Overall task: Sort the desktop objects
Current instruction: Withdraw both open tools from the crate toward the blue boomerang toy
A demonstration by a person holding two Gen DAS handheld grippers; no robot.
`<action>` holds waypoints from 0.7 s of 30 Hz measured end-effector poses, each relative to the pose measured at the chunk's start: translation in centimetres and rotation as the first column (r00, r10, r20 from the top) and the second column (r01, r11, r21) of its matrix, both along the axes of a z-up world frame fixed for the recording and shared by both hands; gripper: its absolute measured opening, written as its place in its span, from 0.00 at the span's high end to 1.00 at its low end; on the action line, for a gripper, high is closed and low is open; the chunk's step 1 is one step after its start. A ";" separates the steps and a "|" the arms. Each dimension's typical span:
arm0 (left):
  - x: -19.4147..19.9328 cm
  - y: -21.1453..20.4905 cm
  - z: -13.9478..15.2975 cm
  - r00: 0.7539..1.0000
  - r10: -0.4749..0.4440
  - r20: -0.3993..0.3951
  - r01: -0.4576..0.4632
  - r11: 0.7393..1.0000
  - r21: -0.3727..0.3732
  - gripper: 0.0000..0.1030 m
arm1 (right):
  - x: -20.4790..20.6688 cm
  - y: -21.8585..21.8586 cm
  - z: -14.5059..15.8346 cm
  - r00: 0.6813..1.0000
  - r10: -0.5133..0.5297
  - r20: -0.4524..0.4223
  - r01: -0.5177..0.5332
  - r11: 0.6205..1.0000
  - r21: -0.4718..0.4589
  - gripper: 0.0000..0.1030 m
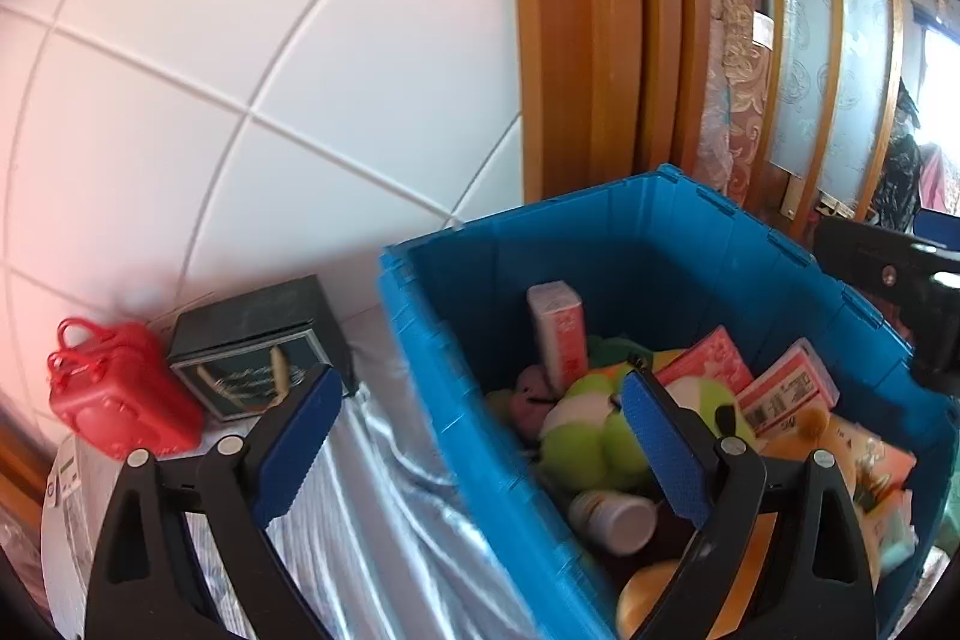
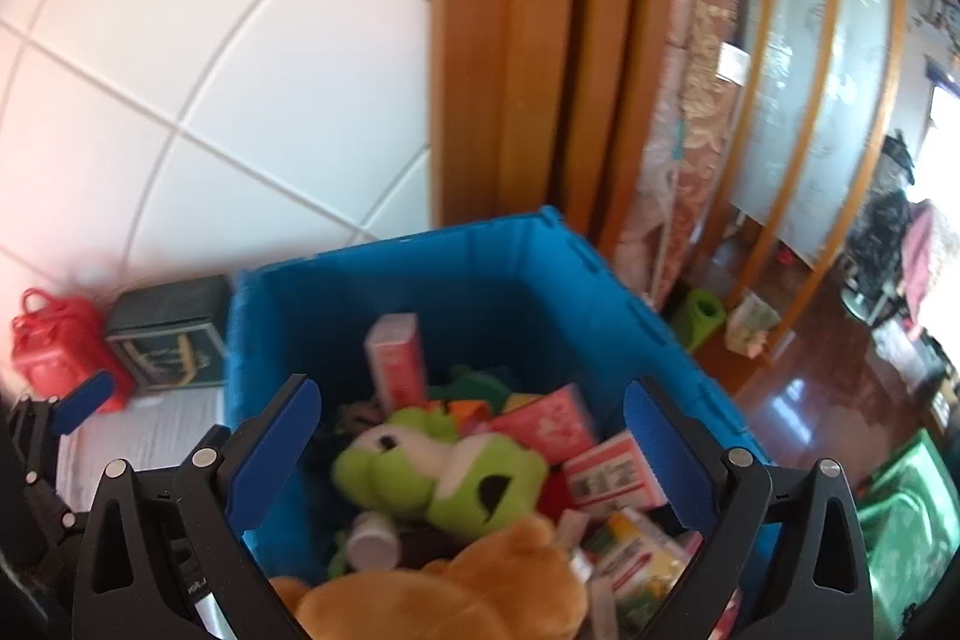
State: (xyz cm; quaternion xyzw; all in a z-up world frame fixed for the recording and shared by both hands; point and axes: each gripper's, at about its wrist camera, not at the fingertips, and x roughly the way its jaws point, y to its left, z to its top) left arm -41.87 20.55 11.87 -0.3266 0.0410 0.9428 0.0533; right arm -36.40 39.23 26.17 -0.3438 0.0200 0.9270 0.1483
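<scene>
At far left a red case [image 1: 123, 397] stands on the silver cloth [image 1: 360, 490], touching a dark box [image 1: 258, 346] just beside it; right of these sits the blue bin [image 1: 456, 340], heaped with a green plush [image 2: 438, 472], pink cartons [image 2: 546, 421], a white bottle [image 1: 612, 514] and a brown plush [image 2: 456, 592].

Step in hand, as judged: between placements; neither tool carries an item, and both are poised at the bin.

Left gripper [image 1: 480, 436]: released, jaws wide, nothing between the pads; it is pitched downward and straddles the bin's near wall, one finger over the cloth, the other over the contents.

Right gripper [image 2: 471, 451]: released, jaws at full spread, empty; pitched downward over the bin interior, above the green plush without touching it.

Next move, as judged: select one item, most likely the red case or dark box still outside; approach squarely; close only once the pads bracket it.
</scene>
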 end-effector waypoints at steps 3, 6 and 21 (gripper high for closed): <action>1.9 -2.6 -0.2 1.000 0.031 -0.005 -0.031 0.999 0.010 0.07 | 1.1 -2.0 0.0 0.999 0.044 0.004 -0.044 0.999 -0.003 0.00; 3.9 -5.3 -0.5 0.998 0.063 -0.012 -0.063 0.998 0.014 0.07 | 2.8 -4.6 -0.1 0.995 0.104 -0.010 -0.104 0.994 -0.022 0.00; 17.6 -24.7 -8.9 0.941 0.338 0.000 -0.338 0.941 -0.018 0.07 | 9.0 -21.4 -4.7 0.893 0.434 -0.123 -0.445 0.892 -0.085 0.00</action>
